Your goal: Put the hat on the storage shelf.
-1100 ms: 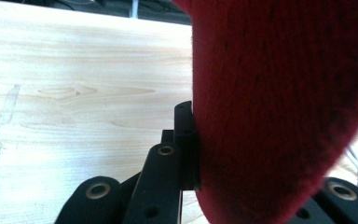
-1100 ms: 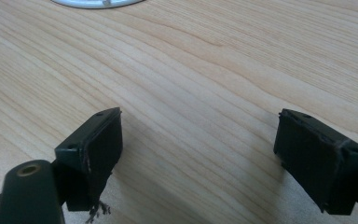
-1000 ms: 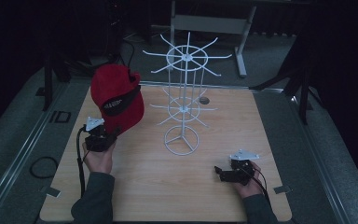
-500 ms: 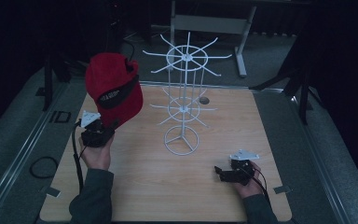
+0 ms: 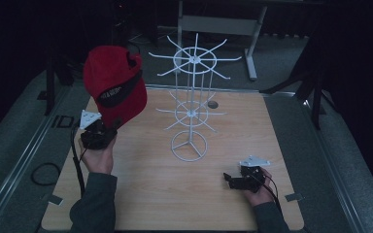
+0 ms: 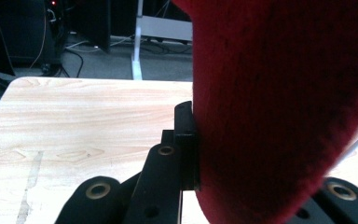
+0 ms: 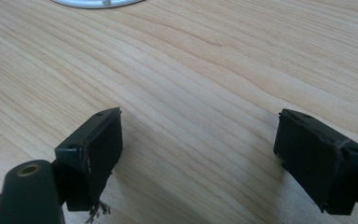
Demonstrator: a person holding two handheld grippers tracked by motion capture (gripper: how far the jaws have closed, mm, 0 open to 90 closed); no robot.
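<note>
Red cap higher in left gripper; far jaw prob. hidden.

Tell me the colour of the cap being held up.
Red, with a black band across it; the cap shows best in the high view.

High view dim overall; surroundings nearly black, wooden table the one lit area; grainy, soft detail; white wire rack stands out pale against the dark. Left gripper view: red cap close, fuzzy, out of focus; background sharper. Right gripper view brighter, even light; soft shadows under the jaws; no glare.
</note>
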